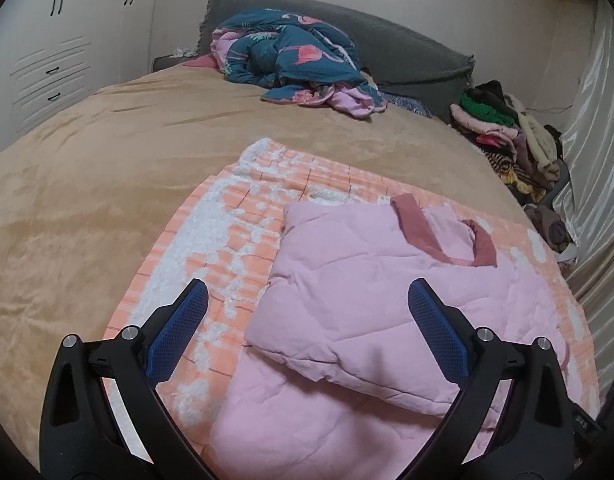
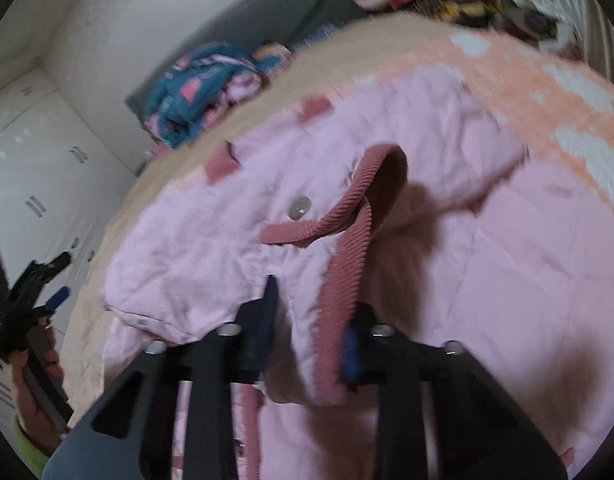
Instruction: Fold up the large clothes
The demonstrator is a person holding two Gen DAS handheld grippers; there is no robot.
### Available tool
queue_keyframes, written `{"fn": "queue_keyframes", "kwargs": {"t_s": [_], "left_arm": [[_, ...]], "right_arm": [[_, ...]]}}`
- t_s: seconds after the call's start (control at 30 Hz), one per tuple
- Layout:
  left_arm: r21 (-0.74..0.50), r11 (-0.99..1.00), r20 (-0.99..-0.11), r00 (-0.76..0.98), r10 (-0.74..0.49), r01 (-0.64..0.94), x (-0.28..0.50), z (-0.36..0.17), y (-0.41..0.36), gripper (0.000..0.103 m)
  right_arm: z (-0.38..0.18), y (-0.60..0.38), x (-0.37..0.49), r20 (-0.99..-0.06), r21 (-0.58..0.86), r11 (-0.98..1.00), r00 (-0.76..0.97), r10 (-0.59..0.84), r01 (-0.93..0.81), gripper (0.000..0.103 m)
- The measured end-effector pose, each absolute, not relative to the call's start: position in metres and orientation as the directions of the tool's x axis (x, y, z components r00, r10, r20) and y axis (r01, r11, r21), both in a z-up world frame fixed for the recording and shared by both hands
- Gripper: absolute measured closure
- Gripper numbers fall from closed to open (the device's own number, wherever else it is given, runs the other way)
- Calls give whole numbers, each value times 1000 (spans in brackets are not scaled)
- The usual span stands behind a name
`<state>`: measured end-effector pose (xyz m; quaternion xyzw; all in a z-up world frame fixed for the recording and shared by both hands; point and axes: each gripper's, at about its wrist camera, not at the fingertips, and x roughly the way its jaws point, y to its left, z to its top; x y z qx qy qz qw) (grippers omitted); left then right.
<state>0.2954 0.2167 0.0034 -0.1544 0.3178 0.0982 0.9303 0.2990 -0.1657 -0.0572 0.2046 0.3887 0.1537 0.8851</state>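
On the tan bed (image 1: 87, 184), a pink jacket (image 1: 359, 300) lies part-folded on an orange-and-white blanket (image 1: 223, 216) at lower centre, the left gripper (image 1: 307, 312) tilted down over it with jaws wide apart, the right gripper (image 2: 313, 320) clamped on its dark-pink trimmed edge (image 2: 343, 276), clothes (image 1: 511, 140) heaped upper right.

The quilted jacket (image 1: 359, 304) was pale pink, with dusty-rose ribbed trim (image 2: 347, 240) and a silver snap button (image 2: 299, 207). Under it lay a blanket (image 1: 227, 216) checked in peach-orange with fluffy white patches. The bedspread (image 1: 107, 168) was tan. A teal duvet (image 1: 291, 56) carried pink flamingos and a lilac lining, against a dark grey headboard (image 1: 407, 52). The wardrobe (image 1: 47, 40) was white with black handles. The gripper pads (image 1: 439, 328) were blue on black arms.
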Motion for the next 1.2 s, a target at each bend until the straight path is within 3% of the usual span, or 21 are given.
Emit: {"fn": "queue_keyframes", "kwargs": {"t_s": [0.27,0.5,1.0,1.2], "left_arm": [[-234,933,-622,779,73,-274,298,2,215,9],[-214,943,-619,782,72,-256,305,0,208,9],[-119,985,-637,771,22,-126,328,-19,161,10],[-107,990,-662,750,-2,-92,337,-29,150,17]], "right_arm": [[16,-148,290,-480,339,888,754,447,-310,89],[62,-155,310,-430,242,905,797,424,-351,90],[20,-172,377,-536,161,964,802,265,-211,91],[-4,-178,385,-575,161,970,782,240,-180,91]]}}
